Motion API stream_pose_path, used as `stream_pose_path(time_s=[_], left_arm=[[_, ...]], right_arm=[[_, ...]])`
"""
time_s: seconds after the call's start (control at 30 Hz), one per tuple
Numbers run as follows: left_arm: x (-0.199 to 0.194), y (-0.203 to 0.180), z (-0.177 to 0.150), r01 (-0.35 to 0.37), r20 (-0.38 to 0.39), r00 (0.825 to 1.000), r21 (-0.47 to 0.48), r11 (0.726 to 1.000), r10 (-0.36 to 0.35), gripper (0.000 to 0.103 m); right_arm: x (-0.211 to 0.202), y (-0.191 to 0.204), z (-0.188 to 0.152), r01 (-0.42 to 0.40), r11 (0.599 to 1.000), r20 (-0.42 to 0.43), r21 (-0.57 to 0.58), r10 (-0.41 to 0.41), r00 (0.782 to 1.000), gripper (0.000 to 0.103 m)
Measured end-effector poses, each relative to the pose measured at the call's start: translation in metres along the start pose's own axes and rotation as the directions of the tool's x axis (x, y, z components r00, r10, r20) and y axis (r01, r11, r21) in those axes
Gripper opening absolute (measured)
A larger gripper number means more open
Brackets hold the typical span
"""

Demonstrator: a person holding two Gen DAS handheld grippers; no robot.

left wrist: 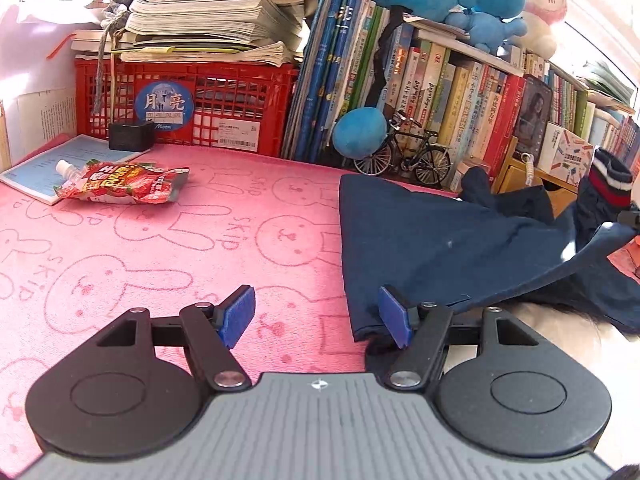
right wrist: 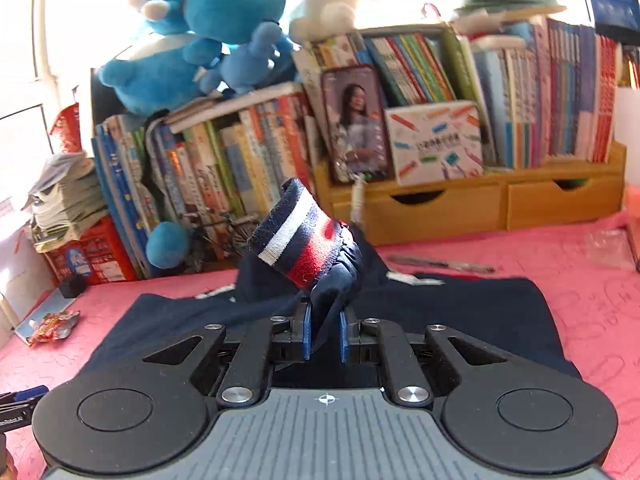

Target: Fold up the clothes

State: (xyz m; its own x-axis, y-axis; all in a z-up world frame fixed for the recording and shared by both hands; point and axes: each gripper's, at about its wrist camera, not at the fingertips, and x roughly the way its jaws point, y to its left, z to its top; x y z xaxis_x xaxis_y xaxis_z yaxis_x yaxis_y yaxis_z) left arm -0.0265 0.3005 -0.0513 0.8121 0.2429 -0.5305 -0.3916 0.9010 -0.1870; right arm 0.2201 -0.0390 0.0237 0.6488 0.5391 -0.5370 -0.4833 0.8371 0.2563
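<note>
A navy garment lies spread on the pink rabbit-print cloth, its near left corner folded by my left gripper's right pad. My left gripper stands open over the cloth, nothing between its blue pads. In the right wrist view the navy garment lies flat below, and my right gripper is shut on a sleeve. The sleeve's striped red, white and navy cuff is lifted above the fingers. That raised striped cuff shows at the far right of the left wrist view.
A red snack pouch lies on a blue booklet at the left. A red crate with paper stacks, rows of books, a model bicycle and blue plush toys line the back. A pen lies beyond the garment.
</note>
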Motion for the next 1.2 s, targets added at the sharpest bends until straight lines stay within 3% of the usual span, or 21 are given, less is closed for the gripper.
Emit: stream_pose_path(time_s=[0.1,0.13,0.2,0.27,0.43,0.5,0.57,0.63,0.83,1.0,1.07,1.2], left_arm=[[0.0,-0.022,0.002,0.003,0.005,1.0,0.069,0.998,-0.003,0.069],[0.0,-0.028,0.002,0.003,0.005,1.0,0.088,0.996,-0.003,0.07],[0.002,-0.039,0.004,0.004,0.004,1.0,0.124,0.992,-0.005,0.071],[0.006,-0.044,0.005,0.004,-0.006,1.0,0.138,0.99,-0.004,0.071],[0.015,-0.048,0.002,-0.005,-0.034,0.999,0.139,0.99,0.01,0.071],[0.018,-0.048,0.0,-0.004,-0.054,0.998,0.134,0.991,0.012,0.071],[0.02,-0.05,-0.001,-0.007,-0.071,0.997,0.139,0.99,0.017,0.071],[0.02,-0.052,-0.001,-0.011,-0.075,0.997,0.154,0.988,0.022,0.071],[0.022,-0.062,0.0,-0.016,-0.082,0.996,0.193,0.981,0.033,0.075],[0.02,-0.067,-0.002,-0.02,-0.083,0.996,0.222,0.975,0.039,0.075],[0.017,-0.068,-0.001,-0.014,-0.08,0.996,0.228,0.974,0.033,0.075],[0.016,-0.077,0.004,0.005,-0.069,0.998,0.237,0.972,0.012,0.076]], right_arm=[[0.015,-0.045,-0.024,0.034,0.99,-0.145,0.134,-0.014,0.989,0.027],[0.013,-0.048,-0.025,0.037,0.989,-0.132,0.142,-0.018,0.991,0.036],[0.008,-0.054,-0.029,0.043,0.986,-0.106,0.16,-0.026,0.994,0.045],[0.003,-0.06,-0.032,0.048,0.983,-0.079,0.177,-0.035,0.996,0.065],[-0.008,-0.076,-0.04,0.059,0.973,-0.013,0.222,-0.058,0.998,0.074],[-0.013,-0.082,-0.044,0.064,0.969,0.012,0.239,-0.069,0.998,0.072],[-0.005,-0.083,-0.045,0.098,0.972,-0.015,0.215,-0.097,0.995,0.03],[0.004,-0.083,-0.046,0.117,0.975,-0.036,0.188,-0.112,0.993,0.028],[0.012,-0.086,-0.032,0.166,0.978,0.018,0.125,-0.169,0.985,0.016],[0.019,-0.095,-0.029,0.197,0.974,-0.016,0.113,-0.197,0.98,0.016],[0.009,-0.09,-0.031,0.17,0.982,0.017,0.078,-0.172,0.985,0.018],[-0.008,-0.064,-0.031,0.039,0.998,0.053,-0.041,-0.037,0.998,0.019]])
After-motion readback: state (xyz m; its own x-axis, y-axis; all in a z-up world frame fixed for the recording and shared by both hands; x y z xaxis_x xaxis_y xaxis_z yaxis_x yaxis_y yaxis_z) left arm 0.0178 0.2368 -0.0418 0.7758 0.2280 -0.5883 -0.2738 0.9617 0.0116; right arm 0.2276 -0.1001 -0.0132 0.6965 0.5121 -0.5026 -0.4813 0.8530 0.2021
